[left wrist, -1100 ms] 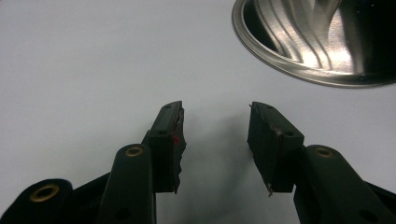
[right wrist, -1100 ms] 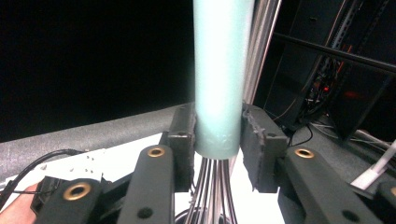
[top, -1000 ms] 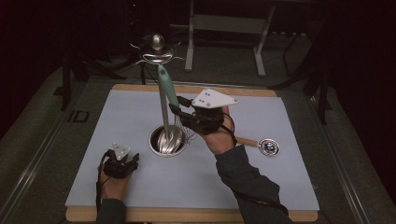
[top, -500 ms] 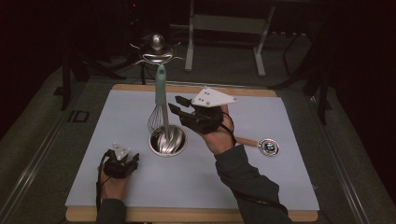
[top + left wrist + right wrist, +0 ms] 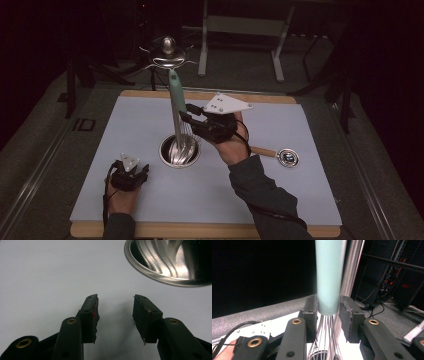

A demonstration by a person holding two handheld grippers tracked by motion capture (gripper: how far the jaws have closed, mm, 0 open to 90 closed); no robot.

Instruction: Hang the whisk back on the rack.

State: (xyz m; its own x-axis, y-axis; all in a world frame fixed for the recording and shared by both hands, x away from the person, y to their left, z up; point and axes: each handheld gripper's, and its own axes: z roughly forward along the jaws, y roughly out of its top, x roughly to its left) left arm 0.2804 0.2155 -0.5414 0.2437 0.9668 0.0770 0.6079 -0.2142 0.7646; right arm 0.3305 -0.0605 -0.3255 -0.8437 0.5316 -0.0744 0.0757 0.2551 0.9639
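Both hands low: right gripper (image 5: 189,116) has been closing around whisk (image 5: 176,100); left gripper (image 5: 115,312) spread, empty.

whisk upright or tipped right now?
Upright: the whisk stands near vertical, wires down in the steel cup, handle base between the right gripper pads.

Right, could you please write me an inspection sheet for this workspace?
Surface: grey mat, bare wooden board edge showing.
Job's things: whisk upright in steel cup.
Clutter: wooden-handled utensil lying at the right.
Grippers: right tongs have just been closing, pads on the whisk handle; left tongs open, low over the mat.
Cables: black cable along the right sleeve.
Surroundings: hook stand behind; dark room.
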